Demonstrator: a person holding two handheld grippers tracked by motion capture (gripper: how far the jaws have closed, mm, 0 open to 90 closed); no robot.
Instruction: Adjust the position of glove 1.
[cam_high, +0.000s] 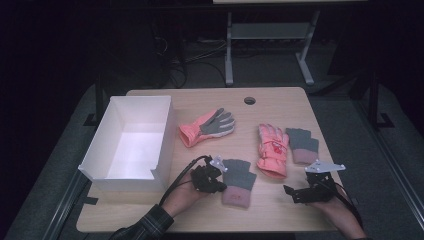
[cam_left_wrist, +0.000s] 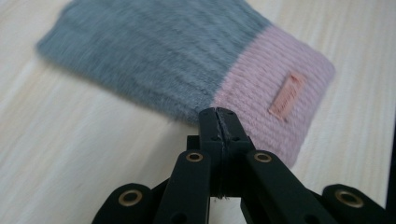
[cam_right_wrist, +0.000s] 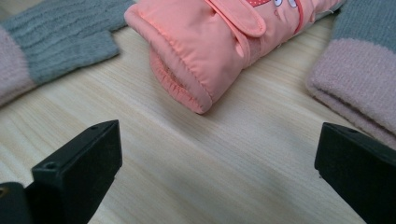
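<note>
High view: white box (cam_high: 131, 140) at 9 o'clock empty, 4 gloves on table. Left gripper (cam_high: 216, 179) clamped on grey-pink glove (cam_high: 237, 181); right gripper (cam_high: 306, 192) wide, idle.

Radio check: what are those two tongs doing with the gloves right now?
Left tongs shut on grey-and-pink knit glove edge. Right tongs open, empty, facing coral ski glove. Nothing blocking.

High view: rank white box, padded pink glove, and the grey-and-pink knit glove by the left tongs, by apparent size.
1. white box, by far the largest.
2. and 3. padded pink glove and grey-and-pink knit glove: they look about alike in length; the knit one lies nearer the camera, so I would not rank them.
</note>
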